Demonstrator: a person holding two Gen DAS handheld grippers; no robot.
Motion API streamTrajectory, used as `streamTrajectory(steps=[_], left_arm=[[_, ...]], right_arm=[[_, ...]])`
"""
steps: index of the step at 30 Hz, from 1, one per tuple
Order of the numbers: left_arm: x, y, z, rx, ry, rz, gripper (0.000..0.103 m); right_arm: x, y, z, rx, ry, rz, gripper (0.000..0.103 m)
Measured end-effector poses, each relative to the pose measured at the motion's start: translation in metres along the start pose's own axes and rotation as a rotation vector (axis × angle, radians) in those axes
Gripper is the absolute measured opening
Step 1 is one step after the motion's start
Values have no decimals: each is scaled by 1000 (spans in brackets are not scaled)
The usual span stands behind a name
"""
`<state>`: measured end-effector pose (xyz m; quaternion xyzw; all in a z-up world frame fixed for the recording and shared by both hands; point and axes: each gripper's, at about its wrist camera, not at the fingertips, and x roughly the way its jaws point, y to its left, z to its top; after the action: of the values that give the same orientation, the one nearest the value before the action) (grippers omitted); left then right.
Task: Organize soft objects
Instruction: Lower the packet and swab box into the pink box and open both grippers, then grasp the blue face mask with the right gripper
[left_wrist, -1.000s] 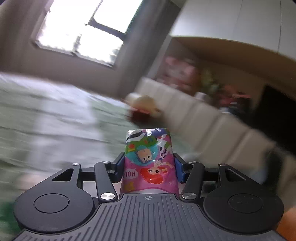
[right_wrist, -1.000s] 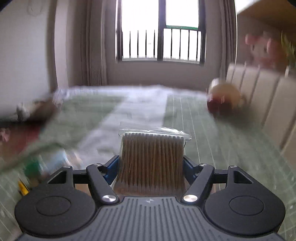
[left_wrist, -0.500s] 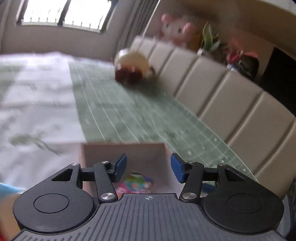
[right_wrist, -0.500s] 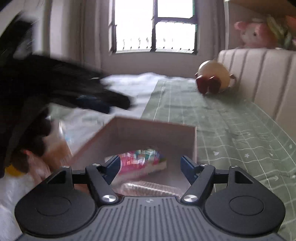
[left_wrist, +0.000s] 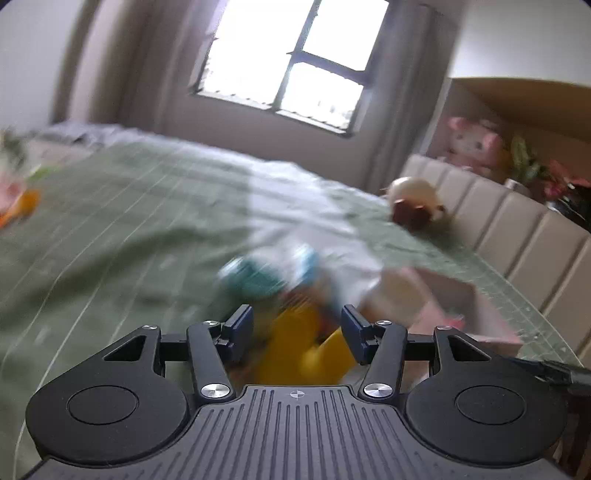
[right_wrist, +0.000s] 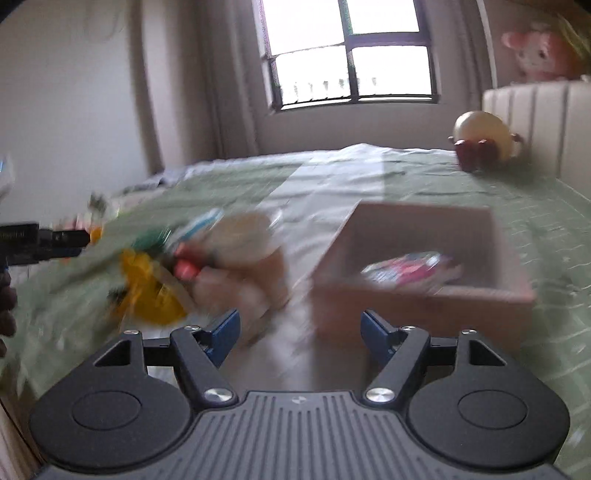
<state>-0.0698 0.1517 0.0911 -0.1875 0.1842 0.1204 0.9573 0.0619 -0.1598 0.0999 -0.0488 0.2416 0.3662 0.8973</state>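
On the green bedspread (left_wrist: 122, 229), the left wrist view shows the left gripper (left_wrist: 297, 328) released, its blue pads spread with nothing pressed between them, aimed at a blurred pile (left_wrist: 291, 295) of soft things: something yellow nearest the jaws, something teal and white behind it. The box (left_wrist: 469, 310) lies to the right of the pile here, and only its near corner shows; its contents cannot be made out. Beyond the box a round cream and brown toy (left_wrist: 417, 206) sits by the padded headboard (left_wrist: 517, 236), with a pink plush (left_wrist: 472, 142) on the shelf above and a window (left_wrist: 291, 62) on the far wall. The right wrist view shows the right gripper (right_wrist: 299, 332) also released, jaws wide and empty, hanging between pile (right_wrist: 192, 266) and box (right_wrist: 424, 266). Only this view looks into the box, where a bright pink packet (right_wrist: 410, 267) lies on the bottom. Left of the pile, part of the other gripper (right_wrist: 40, 242) reaches in from the frame edge. The pile is blurred here too. The bedspread (right_wrist: 546, 221) carries a pale strip running from the box toward the window (right_wrist: 351, 51), and the round toy (right_wrist: 484, 138) sits past the box, beside the headboard (right_wrist: 535, 122).
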Motion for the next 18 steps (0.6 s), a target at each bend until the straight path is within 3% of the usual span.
streamTrajectory(steps=[3, 10, 16, 18], left_arm=[[-10, 31, -24, -40, 22, 22, 57], [6, 31, -47, 1, 50, -2, 57], [-1, 30, -59, -21, 47, -26, 57], [-6, 30, -61, -18, 46, -41, 57]], right_arm=[[-4, 35, -21, -74, -9, -6, 73], [1, 77, -29, -135, 88, 97, 73], [16, 153, -31, -433, 67, 52, 71], [34, 169, -37, -492, 110, 9, 62]])
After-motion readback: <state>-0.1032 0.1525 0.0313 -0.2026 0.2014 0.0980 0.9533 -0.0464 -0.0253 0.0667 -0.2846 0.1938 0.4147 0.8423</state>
